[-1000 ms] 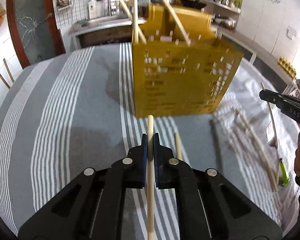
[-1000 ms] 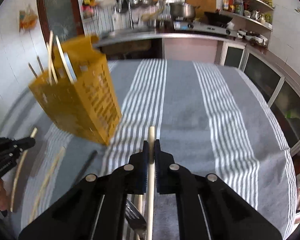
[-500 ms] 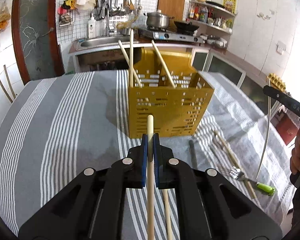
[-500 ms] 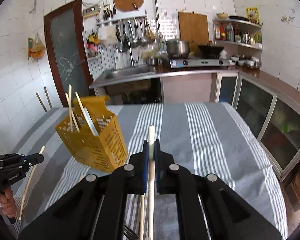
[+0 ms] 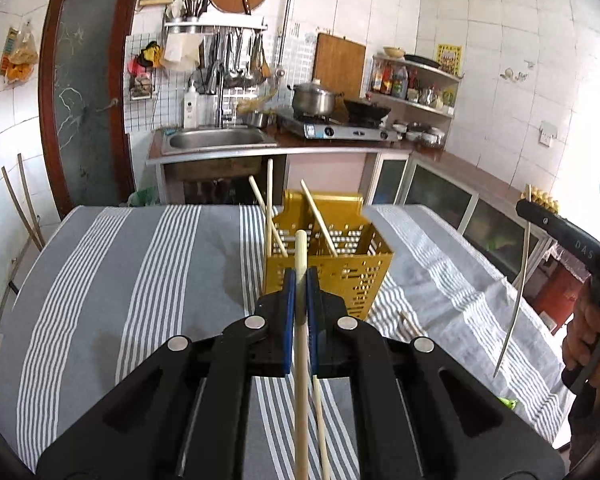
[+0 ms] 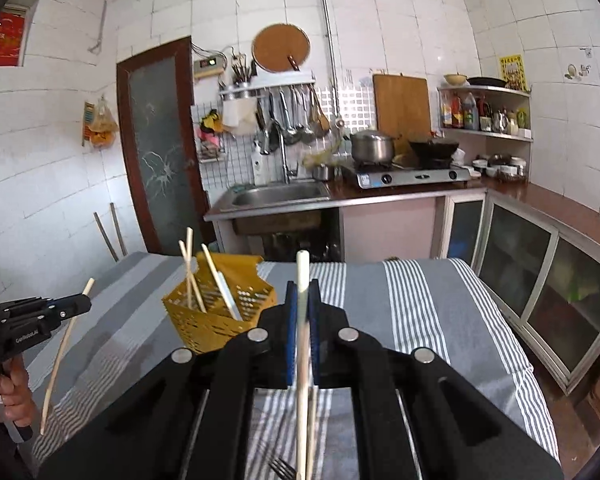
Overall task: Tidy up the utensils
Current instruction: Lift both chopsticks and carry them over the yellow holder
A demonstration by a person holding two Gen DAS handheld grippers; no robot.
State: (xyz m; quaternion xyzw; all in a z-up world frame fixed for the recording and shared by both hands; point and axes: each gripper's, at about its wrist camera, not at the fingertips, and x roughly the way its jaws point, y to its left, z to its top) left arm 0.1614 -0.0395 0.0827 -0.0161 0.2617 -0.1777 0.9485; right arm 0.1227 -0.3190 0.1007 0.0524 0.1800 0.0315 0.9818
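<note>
While each claw, left (image 5: 300,280) and right (image 6: 302,292), is held above the table (image 5: 140,280) clamped on a chopstick (image 5: 301,344), three more are kept upright in the yellow basket (image 5: 352,276).

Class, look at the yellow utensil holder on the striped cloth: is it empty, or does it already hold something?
Not empty. The yellow utensil holder stands upright on the striped cloth, with three chopsticks sticking up out of its open top.
</note>
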